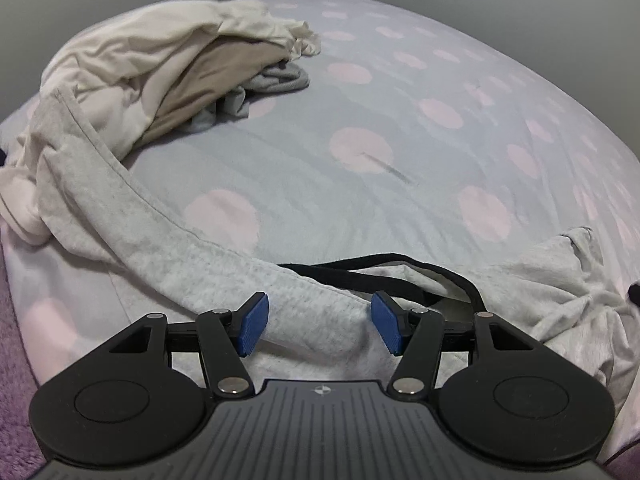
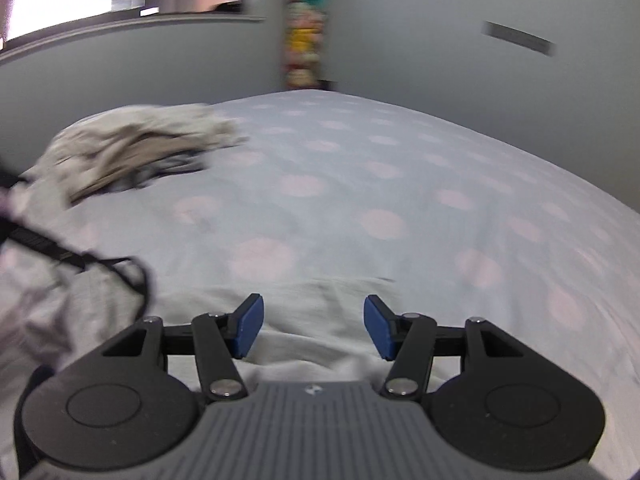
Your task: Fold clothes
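With both tools gaping and gripping nothing, my left tool over the grey garment on the bed, my right tool above its hem, I risk pinching the sheet or black trim instead.

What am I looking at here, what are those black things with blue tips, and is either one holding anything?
These are two hand-held grabbers, one in each of a person's hands, each with a camera looking forward along its two fingers. One picture is from the left gripper, the other from the right gripper; that one is blurred. Both look over a bed with a pale blue sheet dotted pink. Near the front lies a light grey garment with a black trim; farther back on the left sits a heap of cream and grey clothes. Both grippers stand open over grey fabric, blue pads apart, holding nothing.
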A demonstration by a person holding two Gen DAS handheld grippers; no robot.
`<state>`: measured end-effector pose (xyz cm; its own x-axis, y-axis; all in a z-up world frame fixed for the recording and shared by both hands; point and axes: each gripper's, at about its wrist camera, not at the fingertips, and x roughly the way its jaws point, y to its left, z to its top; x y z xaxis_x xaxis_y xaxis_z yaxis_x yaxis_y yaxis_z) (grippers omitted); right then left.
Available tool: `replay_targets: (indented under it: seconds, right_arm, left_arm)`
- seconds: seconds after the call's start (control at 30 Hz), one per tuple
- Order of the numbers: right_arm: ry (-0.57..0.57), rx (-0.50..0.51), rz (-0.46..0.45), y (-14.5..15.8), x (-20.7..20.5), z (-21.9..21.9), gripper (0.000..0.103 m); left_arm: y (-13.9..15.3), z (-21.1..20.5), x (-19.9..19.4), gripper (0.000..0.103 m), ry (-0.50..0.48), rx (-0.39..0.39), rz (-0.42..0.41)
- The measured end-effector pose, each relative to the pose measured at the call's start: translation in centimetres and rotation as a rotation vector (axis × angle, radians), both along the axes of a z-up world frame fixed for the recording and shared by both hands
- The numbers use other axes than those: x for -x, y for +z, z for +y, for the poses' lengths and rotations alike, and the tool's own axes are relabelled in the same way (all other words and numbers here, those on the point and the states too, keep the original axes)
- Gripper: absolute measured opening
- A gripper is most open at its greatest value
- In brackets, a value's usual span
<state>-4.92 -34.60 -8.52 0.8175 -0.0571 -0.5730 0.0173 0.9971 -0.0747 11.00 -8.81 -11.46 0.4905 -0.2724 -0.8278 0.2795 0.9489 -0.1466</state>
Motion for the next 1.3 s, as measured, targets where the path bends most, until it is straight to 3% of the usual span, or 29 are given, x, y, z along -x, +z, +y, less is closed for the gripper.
replay_targets:
  seconds: [0.17, 0.33, 0.4, 0.47, 0.5, 0.53, 0.63, 0.73, 0.97, 1.07, 1.17, 1.3]
  right_arm:
    - [0.204, 0.109, 0.052, -1.9, -1.6, 3.5, 0.059]
    - [0.296, 0.198, 0.14, -4.3, -3.3, 4.6, 0.059]
    - [0.309, 0.209, 0.168, -4.9, -3.7, 4.7, 0.052]
    - [0.313, 0.196, 0.19, -5.0, -3.8, 4.8, 0.014]
    - [0.316, 0.186, 0.2, -5.0, -3.8, 4.8, 0.01]
    - [0.312, 0.184, 0.196, -5.0, -3.4, 4.9, 0.009]
    - [0.25, 0.197, 0.148, -4.4, -2.5, 4.8, 0.003]
    - [0.124, 0.171, 0.074, -2.8, -1.7, 3.3, 0.003]
    - [-0.214, 0.167, -0.079, 2.2, 1.3, -2.4, 0.003]
    - [-0.317, 0.174, -0.095, 3.6, 3.5, -5.1, 0.003]
    - [-0.375, 0.152, -0.065, 4.0, 5.7, -7.0, 0.003]
    - [-0.389, 0.151, 0.06, 1.9, 7.4, -7.5, 0.003]
  left_arm:
    - [-0.3, -0.8, -0.1, 0.055, -0.008, -0.007, 0.021]
    - [0.1, -1.2, 0.2, 0.055, -0.012, 0.037, 0.034]
    - [0.1, -1.6, 0.2, 0.055, -0.014, 0.035, 0.035]
    - [-0.1, -2.2, 0.2, 0.055, -0.02, 0.005, 0.041]
    - [-0.4, -2.5, 0.3, 0.055, -0.026, -0.016, 0.046]
    - [-0.6, -2.7, 0.4, 0.044, -0.033, -0.036, 0.052]
    - [-1.0, -3.0, 1.1, 0.02, -0.055, -0.088, 0.047]
    - [-0.5, -1.9, 1.7, 0.013, -0.042, -0.065, 0.047]
    - [2.3, 0.7, 3.4, 0.01, -0.032, -0.038, 0.012]
    - [3.5, 1.2, 4.2, 0.01, -0.067, -0.023, 0.007]
    - [3.8, 1.0, 5.2, 0.01, -0.149, -0.023, 0.038]
    - [2.2, 0.8, 6.7, 0.013, -0.233, -0.033, 0.114]
